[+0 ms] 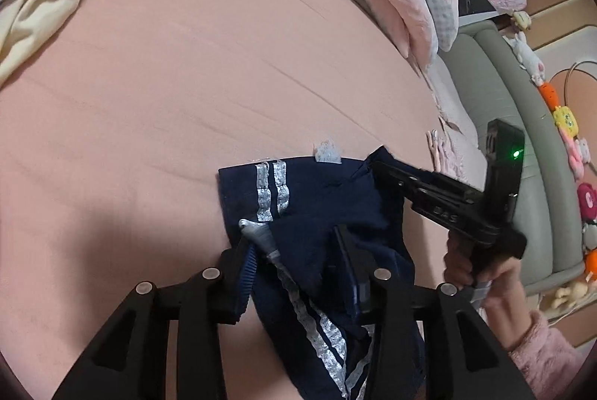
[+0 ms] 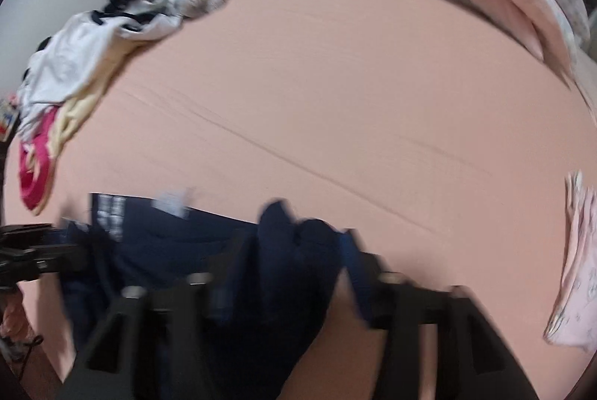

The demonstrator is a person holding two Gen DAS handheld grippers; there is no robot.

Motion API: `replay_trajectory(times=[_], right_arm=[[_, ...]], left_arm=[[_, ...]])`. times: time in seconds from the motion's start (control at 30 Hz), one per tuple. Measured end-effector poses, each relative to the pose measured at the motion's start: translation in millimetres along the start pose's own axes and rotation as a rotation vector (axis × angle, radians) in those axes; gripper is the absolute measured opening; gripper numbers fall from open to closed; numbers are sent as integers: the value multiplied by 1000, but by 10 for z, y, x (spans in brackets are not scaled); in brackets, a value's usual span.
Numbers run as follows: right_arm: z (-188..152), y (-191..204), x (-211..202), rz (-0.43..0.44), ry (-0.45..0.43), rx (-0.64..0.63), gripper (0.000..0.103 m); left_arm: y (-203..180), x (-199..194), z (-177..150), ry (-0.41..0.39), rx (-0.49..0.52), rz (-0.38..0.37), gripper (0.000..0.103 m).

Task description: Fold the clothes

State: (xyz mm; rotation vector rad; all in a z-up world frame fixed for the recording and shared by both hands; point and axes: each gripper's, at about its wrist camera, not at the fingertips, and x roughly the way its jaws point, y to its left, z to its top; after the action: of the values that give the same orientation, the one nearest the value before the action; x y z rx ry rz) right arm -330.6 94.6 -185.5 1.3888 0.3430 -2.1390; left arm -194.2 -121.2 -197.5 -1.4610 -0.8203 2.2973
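Straddling navy cloth, the left gripper [image 1: 298,262] fingers look spread around the striped navy garment [image 1: 317,206]; right gripper [image 2: 291,273] grip unclear through blur. Garment lies on the bed [image 1: 168,83], running twelve to six, right gripper at three o'clock.

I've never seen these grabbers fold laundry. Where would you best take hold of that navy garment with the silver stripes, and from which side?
Probably the navy garment is best pinched at its far hem's corners, coming in low from the near side. That hem lies straight and flat on the pink sheet, while the near part is bunched between the left gripper fingers, so an edge grip looks cleaner there.
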Motion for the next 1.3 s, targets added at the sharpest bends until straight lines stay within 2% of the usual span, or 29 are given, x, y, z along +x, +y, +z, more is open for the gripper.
replay_trajectory(times=[0.03,0.07,0.1,0.2,0.3,0.43,0.5,0.57,0.67,0.7,0.73,0.77,0.8,0.87,0.97,1.03,1.13,1.2,1.23,1.3], right_arm=[[-30,-15,5,-5,-7,12,22],[-58,-29,-34,14,-16,28,11],[-86,-44,-75,35,-24,43,10],[-156,-117,-306,72,-84,92,10],[-157,-215,-506,85,-154,125,10],[-93,-349,-327,79,-153,173,9],[-99,-385,-68,46,-117,211,9],[-197,-403,99,35,-104,242,9],[-242,-406,60,71,-130,292,16],[-251,-448,32,99,-125,311,21],[-276,-496,-65,113,-144,331,24],[-302,-543,-167,125,-165,351,24],[-338,-549,-250,137,-196,357,24],[-403,-571,-452,181,-247,366,24],[-509,-459,-635,175,-220,363,24],[-680,-229,-724,209,-197,312,24],[-952,138,-746,252,-123,262,24],[-1180,376,-754,233,-67,246,24],[-1255,446,-770,213,-68,234,24],[-1402,580,-804,171,-73,208,24]], left_arm=[[-29,-7,-10,-16,24,23,1],[-82,5,-17,-7,66,92,2],[-148,3,-26,-7,106,155,2],[-337,-115,13,-29,175,136,2],[-412,-116,119,-39,223,162,2],[-197,188,216,25,174,209,2],[-107,259,197,22,134,170,2],[-110,244,226,21,131,163,4],[-118,178,308,41,120,164,7],[-120,88,303,14,111,169,12],[-101,16,275,-5,114,188,25],[-100,-41,240,-16,113,217,31],[-88,-98,210,-32,94,244,31],[-64,-176,97,-72,33,231,31],[-156,-73,2,-38,48,231,31],[-323,-75,-33,-23,129,200,31],[-663,-117,-201,-27,213,216,31],[-737,-53,-279,-1,169,213,31],[-717,-32,-357,9,115,181,31],[-657,-15,-534,24,33,178,31]])
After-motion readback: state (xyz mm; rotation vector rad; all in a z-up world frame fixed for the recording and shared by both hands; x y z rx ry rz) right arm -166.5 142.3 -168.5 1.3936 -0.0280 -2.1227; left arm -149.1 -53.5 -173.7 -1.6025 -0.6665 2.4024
